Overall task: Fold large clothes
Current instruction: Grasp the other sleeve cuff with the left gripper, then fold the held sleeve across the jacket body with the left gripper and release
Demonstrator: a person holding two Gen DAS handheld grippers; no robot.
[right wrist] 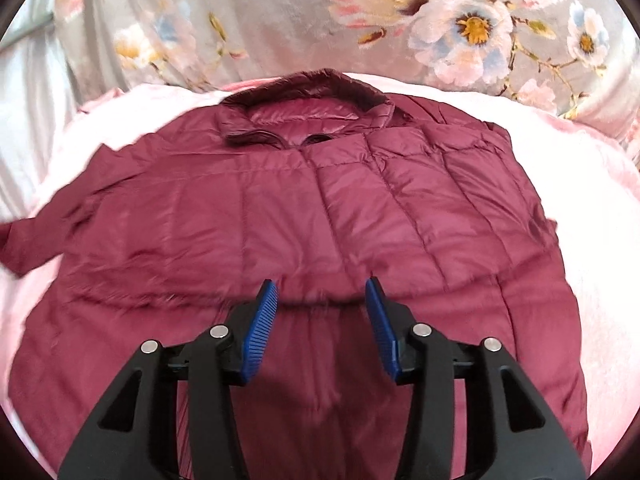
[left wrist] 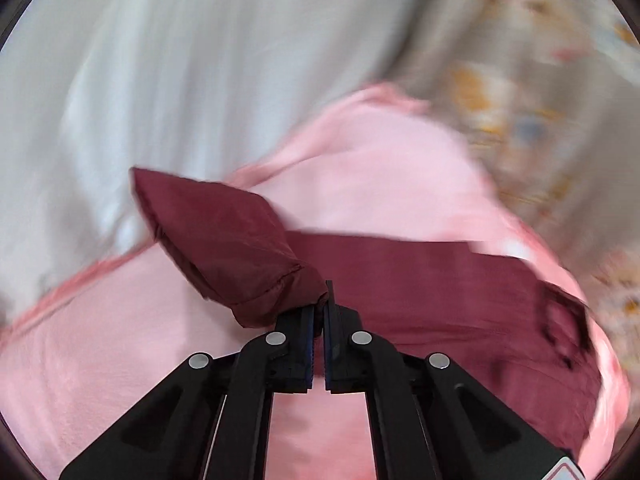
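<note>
We note the left gripper clenched on the cuff of the maroon quilted puffer jacket, which lies spread on a pink fleece blanket. Right gripper released, above the jacket's middle.

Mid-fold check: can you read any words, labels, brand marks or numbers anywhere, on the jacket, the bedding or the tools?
No readable text in either view.
Sticker corner on the left tool: cut off by the frame, unreadable.
Maroon jacket, pink blanket, floral fabric, right tool: no lettering visible.
</note>
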